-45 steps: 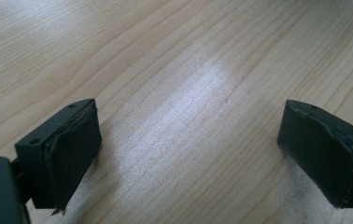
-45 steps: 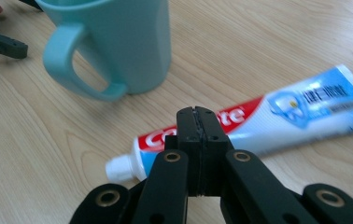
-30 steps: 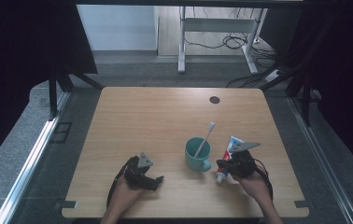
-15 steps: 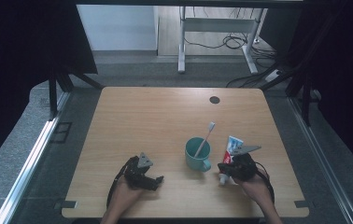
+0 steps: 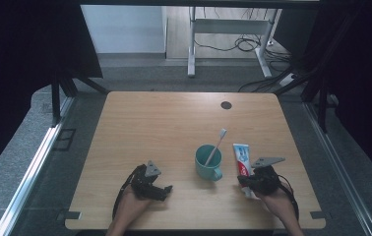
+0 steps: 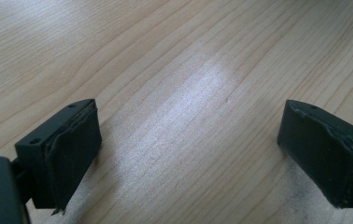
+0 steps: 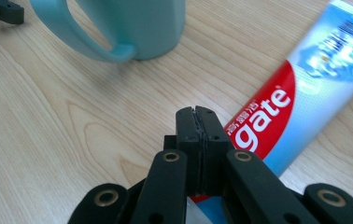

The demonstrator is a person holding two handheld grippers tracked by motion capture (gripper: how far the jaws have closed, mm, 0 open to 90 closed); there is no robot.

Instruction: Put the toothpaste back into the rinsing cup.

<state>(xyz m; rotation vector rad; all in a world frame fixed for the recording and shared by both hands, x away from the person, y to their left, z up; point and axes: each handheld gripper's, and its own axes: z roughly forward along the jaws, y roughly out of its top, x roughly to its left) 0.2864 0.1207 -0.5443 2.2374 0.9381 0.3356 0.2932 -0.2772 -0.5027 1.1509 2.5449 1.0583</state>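
A teal mug [image 5: 207,162] [image 7: 137,28] stands right of the table's middle, with a toothbrush [image 5: 217,142] leaning in it. Right of the mug a red, white and blue toothpaste tube [image 5: 241,158] [image 7: 300,88] lies flat. My right gripper [image 5: 245,183] [image 7: 197,114] sits low at the tube's near end, pointing towards the mug's handle. Its jaws are shut with nothing showing between them; the tube runs beside and under them. My left gripper [image 5: 162,189] [image 6: 188,154] rests near the front edge, left of the mug. It is open over bare wood.
The wooden table [image 5: 174,123] has a small dark round spot [image 5: 226,104] at the far right. Beyond its far edge are grey floor, a white desk frame [image 5: 191,49] and cables. Dark curtains hang on both sides.
My right gripper has shifted a little to the right and towards the front edge, and more of the toothpaste tube now shows flat on the table. The left gripper has stayed put.
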